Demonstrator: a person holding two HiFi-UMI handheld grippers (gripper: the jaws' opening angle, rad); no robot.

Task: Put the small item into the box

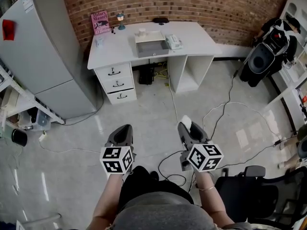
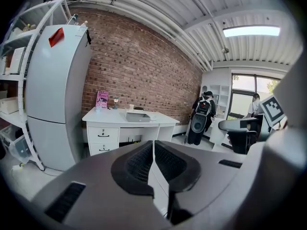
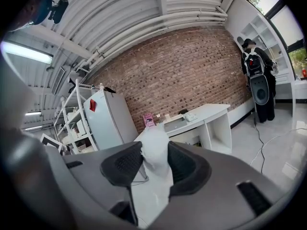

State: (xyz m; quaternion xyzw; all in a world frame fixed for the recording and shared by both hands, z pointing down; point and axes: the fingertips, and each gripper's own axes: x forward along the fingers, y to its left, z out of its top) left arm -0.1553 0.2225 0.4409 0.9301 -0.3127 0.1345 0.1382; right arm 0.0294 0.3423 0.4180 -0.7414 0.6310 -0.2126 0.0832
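Note:
A small white crumpled item (image 1: 185, 120) sticks up between the jaws of my right gripper (image 1: 187, 127), which is shut on it. In the right gripper view the white item (image 3: 154, 153) fills the gap between the black pads (image 3: 184, 164). My left gripper (image 1: 125, 129) hangs beside it at the same height, and its jaws (image 2: 153, 159) are shut with nothing between them. The open grey box (image 1: 152, 47) stands on the white desk (image 1: 201, 38) far ahead across the floor; the box also shows small in both gripper views (image 2: 137, 117) (image 3: 176, 123).
A grey fridge (image 1: 43, 56) stands left of the desk, with metal shelving (image 1: 14, 104) beside it. A pink book (image 1: 100, 22) and a white device (image 1: 173, 42) sit on the desk. Cables (image 1: 225, 109) cross the floor. A black chair (image 1: 249, 190) is close at my right.

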